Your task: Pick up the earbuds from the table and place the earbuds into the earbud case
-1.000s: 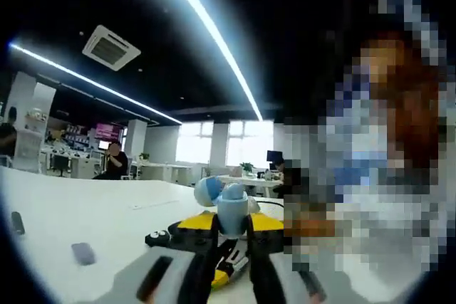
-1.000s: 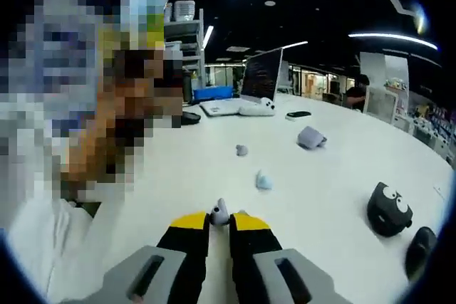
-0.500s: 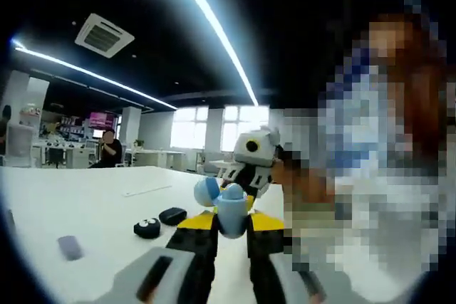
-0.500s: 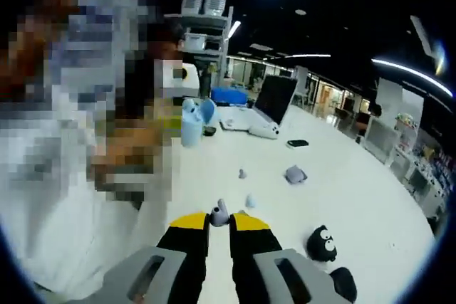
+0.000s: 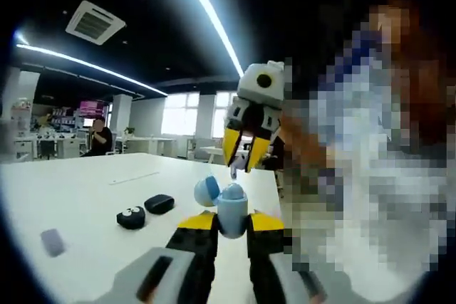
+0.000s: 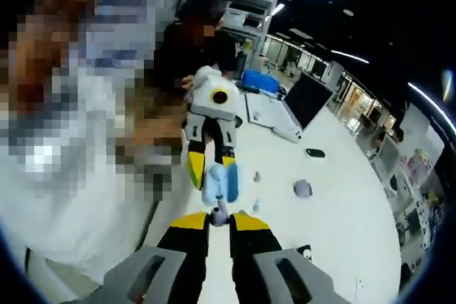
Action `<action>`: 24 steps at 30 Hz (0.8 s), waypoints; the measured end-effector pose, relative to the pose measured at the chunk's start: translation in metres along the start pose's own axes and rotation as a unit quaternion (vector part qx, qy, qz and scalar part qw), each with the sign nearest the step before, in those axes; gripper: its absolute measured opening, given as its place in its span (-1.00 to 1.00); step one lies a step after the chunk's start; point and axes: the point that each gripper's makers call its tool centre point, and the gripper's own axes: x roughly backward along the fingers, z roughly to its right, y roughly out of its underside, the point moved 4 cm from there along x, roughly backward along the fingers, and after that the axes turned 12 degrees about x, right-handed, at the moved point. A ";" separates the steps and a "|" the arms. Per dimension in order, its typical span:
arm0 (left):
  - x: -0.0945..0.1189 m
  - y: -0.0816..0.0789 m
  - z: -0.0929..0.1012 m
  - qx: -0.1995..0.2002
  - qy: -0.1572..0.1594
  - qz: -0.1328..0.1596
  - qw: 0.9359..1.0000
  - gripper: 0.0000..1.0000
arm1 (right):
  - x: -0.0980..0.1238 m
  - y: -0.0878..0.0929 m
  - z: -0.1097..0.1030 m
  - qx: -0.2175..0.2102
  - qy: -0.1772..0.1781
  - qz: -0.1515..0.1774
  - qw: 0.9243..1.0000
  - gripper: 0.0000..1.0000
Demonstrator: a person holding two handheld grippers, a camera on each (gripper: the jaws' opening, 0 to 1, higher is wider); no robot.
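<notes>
We see the left tongs (image 5: pixel 231 224) pinching a pale blue, glossy earbud case (image 5: pixel 229 208) with its round lid flipped open, above the white surface (image 5: pixel 85 204). The right tongs (image 6: pixel 219 220) pinch a small white earbud (image 6: pixel 220 213) just beside that case (image 6: pixel 219 183).

Both views face each other closely above the table (image 5: pixel 85 197), seemingly raised.
</notes>
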 end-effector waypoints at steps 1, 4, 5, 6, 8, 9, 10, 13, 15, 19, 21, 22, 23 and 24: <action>-0.001 0.001 0.001 -0.001 0.000 -0.003 1.000 -0.66 | -0.003 -0.002 -0.001 0.004 -0.006 -0.008 1.000 -0.80; -0.004 0.004 0.002 -0.012 -0.005 -0.014 1.000 -0.66 | -0.008 -0.009 -0.001 0.003 -0.025 -0.029 0.999 -0.80; -0.004 0.006 0.002 -0.021 -0.011 -0.022 0.999 -0.66 | -0.010 -0.009 0.000 0.002 -0.031 -0.045 0.998 -0.80; -0.004 0.007 0.002 -0.026 -0.015 -0.028 0.999 -0.66 | -0.011 -0.008 0.001 -0.005 -0.037 -0.058 0.998 -0.80; -0.006 0.008 0.004 -0.036 -0.020 -0.036 0.998 -0.66 | -0.012 -0.008 0.004 -0.011 -0.043 -0.068 0.997 -0.80; -0.006 0.008 0.005 -0.039 -0.021 -0.039 0.998 -0.66 | -0.012 -0.007 0.004 -0.021 -0.051 -0.074 0.996 -0.80; -0.006 0.009 0.005 -0.042 -0.023 -0.041 0.998 -0.66 | -0.013 -0.007 0.003 -0.027 -0.058 -0.080 0.995 -0.80; -0.008 0.010 0.005 -0.049 -0.030 -0.048 0.997 -0.66 | -0.016 -0.004 0.000 -0.045 -0.071 -0.088 0.992 -0.80; -0.008 0.011 0.004 -0.052 -0.033 -0.053 0.997 -0.66 | -0.017 -0.001 0.000 -0.059 -0.073 -0.103 0.990 -0.80; -0.009 0.012 0.003 -0.055 -0.035 -0.058 0.996 -0.66 | -0.020 0.004 0.000 -0.083 -0.084 -0.121 0.986 -0.79; -0.011 0.013 0.002 -0.057 -0.036 -0.060 0.996 -0.66 | -0.021 0.006 -0.002 -0.089 -0.091 -0.132 0.983 -0.79; -0.012 0.014 0.002 -0.058 -0.039 -0.064 0.996 -0.66 | -0.022 0.007 -0.001 -0.092 -0.090 -0.141 0.982 -0.79; -0.013 0.014 0.001 -0.058 -0.043 -0.067 0.995 -0.66 | -0.023 0.008 0.000 -0.095 -0.089 -0.146 0.981 -0.79; -0.013 0.014 0.001 -0.056 -0.046 -0.068 0.995 -0.66 | -0.023 0.008 0.000 -0.097 -0.090 -0.148 0.980 -0.79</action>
